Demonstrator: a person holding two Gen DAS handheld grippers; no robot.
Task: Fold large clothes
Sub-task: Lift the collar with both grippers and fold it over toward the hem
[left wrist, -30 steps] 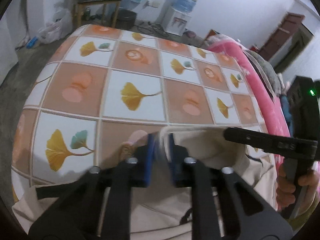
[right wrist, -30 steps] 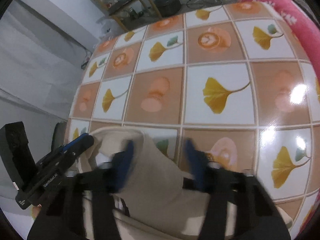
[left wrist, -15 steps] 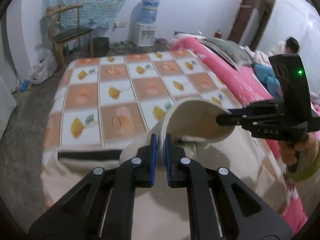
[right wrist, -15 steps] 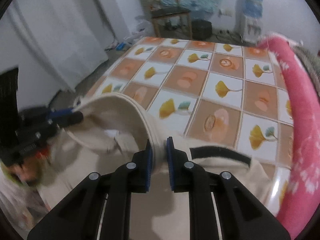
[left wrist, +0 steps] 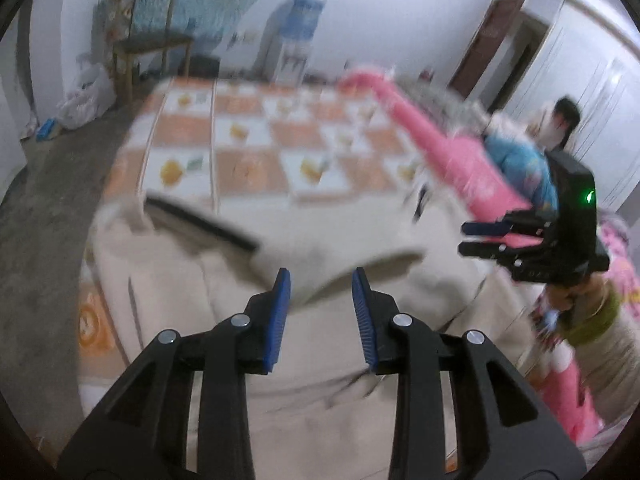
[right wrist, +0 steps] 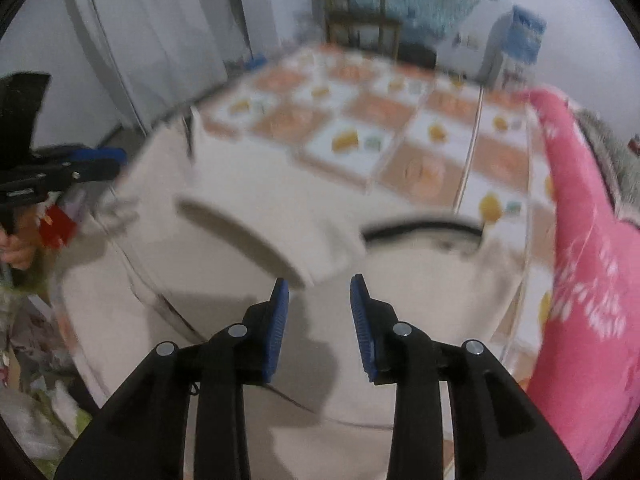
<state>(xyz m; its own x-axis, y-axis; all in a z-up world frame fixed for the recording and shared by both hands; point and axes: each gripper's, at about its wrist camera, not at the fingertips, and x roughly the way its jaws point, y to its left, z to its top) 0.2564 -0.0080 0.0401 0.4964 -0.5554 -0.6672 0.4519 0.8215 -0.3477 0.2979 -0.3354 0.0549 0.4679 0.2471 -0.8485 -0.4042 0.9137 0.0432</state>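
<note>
Lying beyond parted tongs (left wrist: 321, 280): garment (left wrist: 340, 248)

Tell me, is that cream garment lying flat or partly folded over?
Partly folded: a flap of the cream garment lies doubled back over its body, shadow under its curled edge. Both grippers, left and right, just opened, nothing between them.

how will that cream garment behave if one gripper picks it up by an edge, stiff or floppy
Probably floppy: the cream garment lies in soft curved folds on the bed, so a lifted edge would likely sag. It looks thick and large, so one gripper would probably drag most of it. Both the left gripper and right gripper have just been opening, pads clear.
</note>
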